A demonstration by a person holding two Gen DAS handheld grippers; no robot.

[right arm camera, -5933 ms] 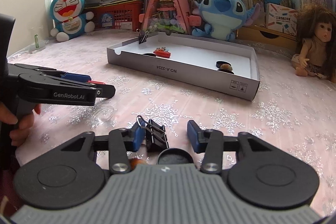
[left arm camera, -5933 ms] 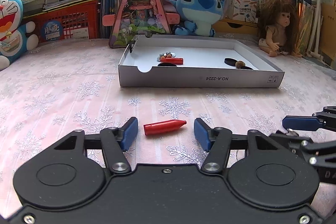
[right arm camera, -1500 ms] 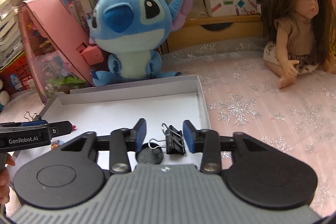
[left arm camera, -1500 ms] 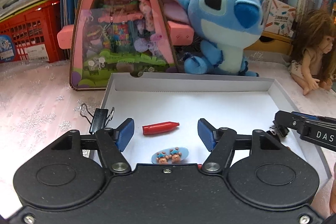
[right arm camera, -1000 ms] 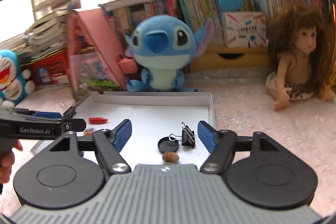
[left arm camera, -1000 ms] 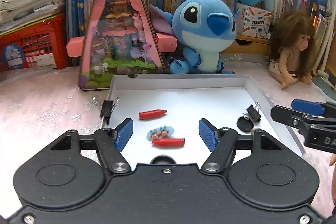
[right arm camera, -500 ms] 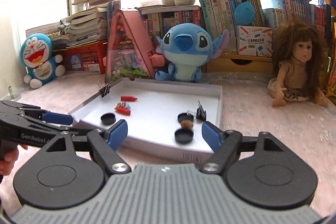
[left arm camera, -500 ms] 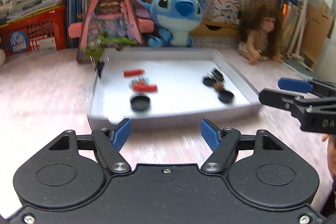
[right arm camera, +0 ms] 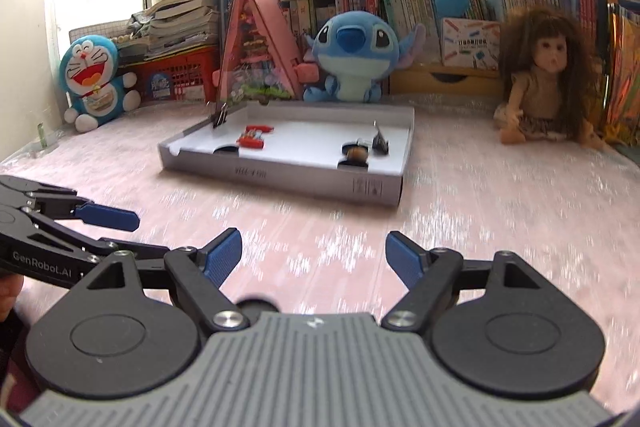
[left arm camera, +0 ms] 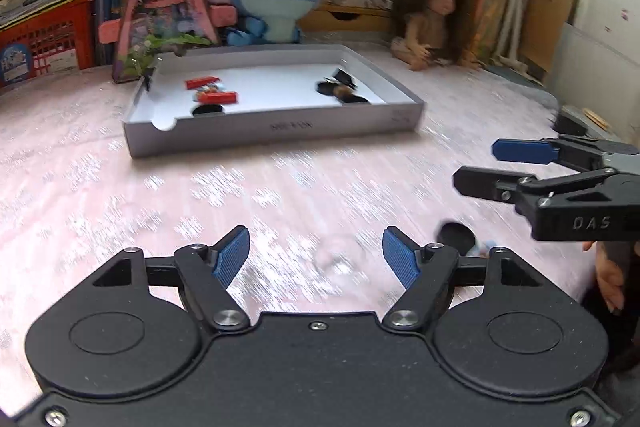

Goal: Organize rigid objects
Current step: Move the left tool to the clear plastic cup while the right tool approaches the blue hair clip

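The grey cardboard tray (left arm camera: pixel 272 125) (right arm camera: pixel 280 179) lies well ahead of both grippers. Inside it are two red crayons (left arm camera: pixel 202 82) (right arm camera: pixel 251 142), black round caps (left arm camera: pixel 208 110), a brown nut (right arm camera: pixel 357 151) and a black binder clip (right arm camera: pixel 380 141). My left gripper (left arm camera: pixel 314 247) (right arm camera: pixel 136 235) is open over the pink cloth, with a blurred clear round piece (left arm camera: pixel 340 262) on the cloth between its fingers. A black cap (left arm camera: pixel 456 235) lies just right of it. My right gripper (right arm camera: pixel 314 251) (left arm camera: pixel 480 167) is open and empty; a dark round thing (right arm camera: pixel 256 307) shows at its base.
Another binder clip (right arm camera: pixel 219 117) is clipped on the tray's far left wall. Behind the tray stand a pink triangular toy house (left arm camera: pixel 164 3), a blue plush (right arm camera: pixel 352 55), a doll (right arm camera: pixel 548 79), a red crate and shelves of books. A hand (left arm camera: pixel 608 279) shows at right.
Both grippers have drawn back from over the tray to the near part of the cloth. The red crayon and the binder clip stay in the tray; both sets of jaws are empty.
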